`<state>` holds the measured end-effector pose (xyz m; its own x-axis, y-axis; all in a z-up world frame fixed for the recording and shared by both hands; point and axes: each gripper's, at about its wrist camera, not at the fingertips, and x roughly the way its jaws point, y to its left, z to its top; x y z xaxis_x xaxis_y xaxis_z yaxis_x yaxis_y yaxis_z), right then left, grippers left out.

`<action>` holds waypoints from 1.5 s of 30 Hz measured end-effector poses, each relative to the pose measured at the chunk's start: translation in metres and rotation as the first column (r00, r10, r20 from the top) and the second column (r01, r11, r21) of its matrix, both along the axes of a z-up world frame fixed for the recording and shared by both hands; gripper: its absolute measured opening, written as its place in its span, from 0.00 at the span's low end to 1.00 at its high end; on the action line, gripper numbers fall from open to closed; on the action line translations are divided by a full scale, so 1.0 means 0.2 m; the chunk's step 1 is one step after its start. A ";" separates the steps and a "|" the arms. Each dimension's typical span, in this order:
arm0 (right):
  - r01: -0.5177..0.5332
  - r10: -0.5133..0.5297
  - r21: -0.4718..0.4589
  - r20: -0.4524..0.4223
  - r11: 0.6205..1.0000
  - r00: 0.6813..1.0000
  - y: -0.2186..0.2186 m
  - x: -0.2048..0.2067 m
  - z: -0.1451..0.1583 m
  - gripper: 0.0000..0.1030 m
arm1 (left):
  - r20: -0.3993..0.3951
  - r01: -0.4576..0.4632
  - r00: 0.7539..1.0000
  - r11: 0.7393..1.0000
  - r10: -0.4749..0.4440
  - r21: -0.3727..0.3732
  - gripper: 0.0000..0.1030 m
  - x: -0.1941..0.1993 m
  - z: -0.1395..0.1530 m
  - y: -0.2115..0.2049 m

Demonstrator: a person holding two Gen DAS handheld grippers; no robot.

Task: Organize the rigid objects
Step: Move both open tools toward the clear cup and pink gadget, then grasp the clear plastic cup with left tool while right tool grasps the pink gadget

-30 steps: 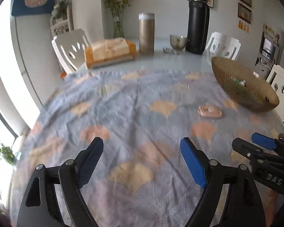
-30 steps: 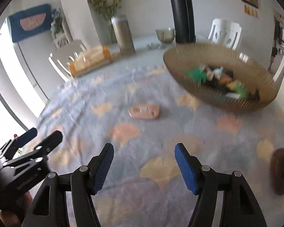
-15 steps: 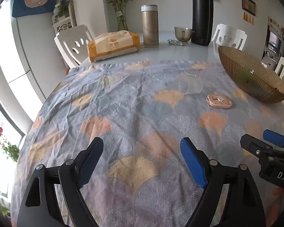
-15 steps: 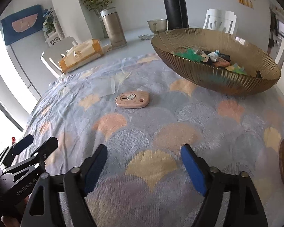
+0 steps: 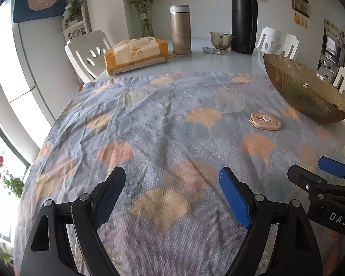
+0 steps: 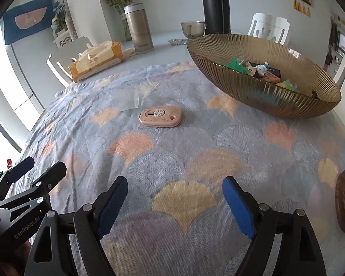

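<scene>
Right wrist view shows us the pink case [image 6: 160,116] lying flat on the tablecloth [image 6: 195,161], near the ribbed bowl [image 6: 276,99] and apart from it. We see our left gripper [image 5: 170,195] and right gripper [image 6: 174,203] both spread wide, grasping nothing, well short of the bowl.

A grey-blue cloth [image 6: 195,142] with orange and yellow fan shapes carries a pink case [image 6: 159,116] and ribbed amber bowl [image 6: 260,87].

Tablecloth [image 6: 195,161]: cutter case [image 6: 159,116] near centre; clear cup [image 6: 125,100] on its side just behind-left of it; ribbed bowl [image 6: 260,87] at right edge, small items inside. Far edge: tissue pack [image 5: 135,54], flask [image 5: 180,31], jug [image 5: 243,16].
</scene>
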<state>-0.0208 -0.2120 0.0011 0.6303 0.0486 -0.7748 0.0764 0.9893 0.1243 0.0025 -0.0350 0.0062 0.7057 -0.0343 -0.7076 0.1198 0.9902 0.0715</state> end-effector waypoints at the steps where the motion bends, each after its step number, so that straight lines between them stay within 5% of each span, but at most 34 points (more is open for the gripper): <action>1: 0.000 0.000 0.000 0.000 1.000 1.000 0.00 0.00 0.00 0.81 | 0.000 0.000 1.000 1.000 0.000 0.000 0.80 0.00 0.00 0.00; 12: 0.029 -0.029 0.009 -0.026 1.000 0.999 -0.03 0.03 -0.01 0.81 | -0.009 0.010 1.000 1.000 -0.010 -0.002 0.80 0.00 0.00 -0.01; 17: 0.013 -0.014 -0.009 -0.079 1.000 0.997 -0.08 0.15 0.00 0.81 | -0.154 0.159 0.975 0.987 -0.162 -0.026 0.80 0.12 0.01 -0.01; 20: 0.000 -0.003 -0.031 -0.089 1.000 0.996 -0.10 0.26 -0.01 0.81 | -0.124 0.269 0.956 0.963 -0.267 0.004 0.80 0.24 0.09 -0.04; 25: -0.053 0.044 -0.122 -0.075 0.991 0.996 -0.04 0.39 -0.03 0.82 | -0.148 0.428 0.893 0.904 -0.425 -0.014 0.80 0.53 0.07 -0.17; 31: -0.156 0.147 -0.113 -0.082 0.981 0.986 0.02 0.47 -0.03 0.82 | -0.191 0.574 0.793 0.814 -0.579 -0.088 0.80 0.75 -0.03 -0.28; 35: -0.189 0.181 -0.107 -0.082 0.976 0.980 0.03 0.54 -0.04 0.84 | -0.203 0.622 0.754 0.779 -0.624 -0.085 0.77 0.80 -0.09 -0.34; 37: -0.208 0.200 -0.110 -0.084 0.972 0.976 0.05 0.55 -0.04 0.85 | -0.187 0.629 0.751 0.772 -0.634 -0.092 0.76 0.81 -0.08 -0.35; 40: -0.224 0.215 -0.111 -0.085 0.968 0.973 0.07 0.55 -0.03 0.85 | -0.166 0.642 0.749 0.765 -0.641 -0.058 0.44 0.76 -0.08 -0.36; 41: -0.229 0.221 -0.110 -0.083 0.967 0.972 0.07 0.55 -0.03 0.85 | -0.170 0.636 0.752 0.769 -0.637 -0.066 0.44 0.74 -0.07 -0.35; 44: -0.273 0.268 -0.124 -0.053 0.954 0.962 0.11 0.50 -0.01 0.54 | -0.176 0.598 0.780 0.798 -0.601 -0.075 0.44 0.72 -0.06 -0.31; 45: -0.282 0.277 -0.128 -0.053 0.951 0.959 0.13 0.48 -0.01 0.54 | -0.182 0.578 0.794 0.813 -0.580 -0.071 0.44 0.70 -0.06 -0.28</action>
<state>0.0757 -0.1864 -0.0011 0.5794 0.1142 -0.8070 -0.2037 0.9790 -0.0076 0.1417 -0.0905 -0.0057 0.4072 -0.4025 -0.8199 0.6805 0.7324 -0.0216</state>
